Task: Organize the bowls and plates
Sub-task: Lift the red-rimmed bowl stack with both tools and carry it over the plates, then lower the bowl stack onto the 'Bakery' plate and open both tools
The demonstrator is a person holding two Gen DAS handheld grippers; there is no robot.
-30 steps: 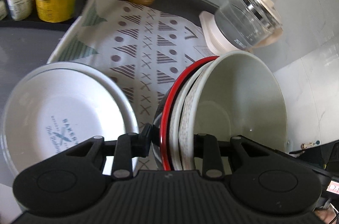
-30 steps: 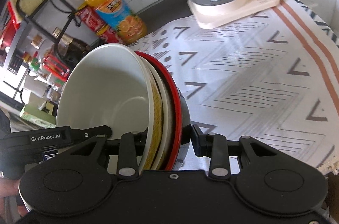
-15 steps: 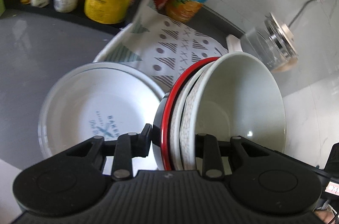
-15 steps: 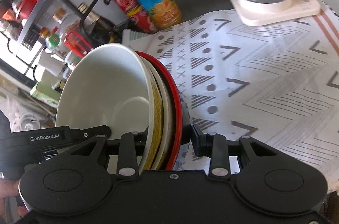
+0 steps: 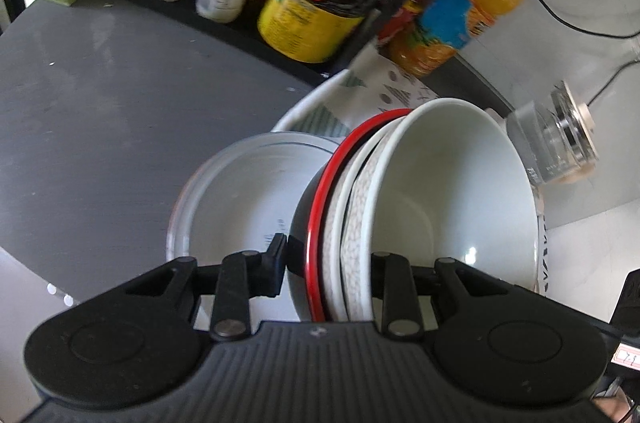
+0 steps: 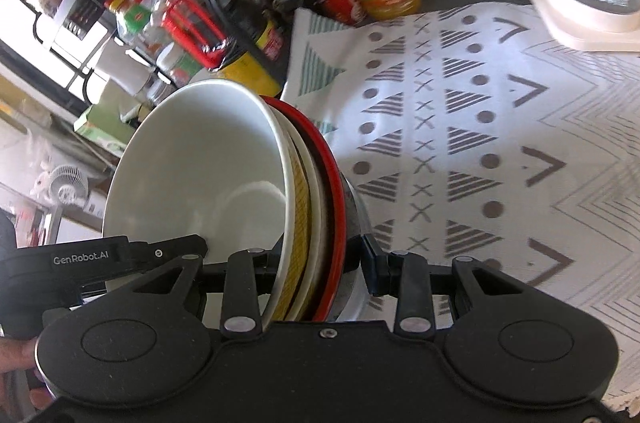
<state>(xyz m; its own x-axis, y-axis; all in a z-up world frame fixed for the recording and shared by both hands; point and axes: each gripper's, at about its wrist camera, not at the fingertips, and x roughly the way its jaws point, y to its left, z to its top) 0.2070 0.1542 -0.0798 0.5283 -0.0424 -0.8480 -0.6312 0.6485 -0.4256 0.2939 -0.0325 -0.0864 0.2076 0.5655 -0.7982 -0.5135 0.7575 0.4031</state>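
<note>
I see one nested stack [image 5: 360,223] on edge at frame centre, four rims by my count: a white bowl [image 5: 452,191], two pale ones, a red-rimmed one. My left gripper [image 5: 330,263] and right gripper [image 6: 316,259] both clamp it. One plate [image 5: 236,199] lies lower left on grey counter [image 5: 100,103]; patterned cloth [image 6: 460,143] right, bottles upper frame.

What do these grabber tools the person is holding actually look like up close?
Both the left gripper and the right gripper are matte black plastic, with a ribbed housing, two round discs, silver pivot rivets and slim black fingers. Seen from the right wrist, the other gripper's side reads "GenRobot.AI" in white.
</note>
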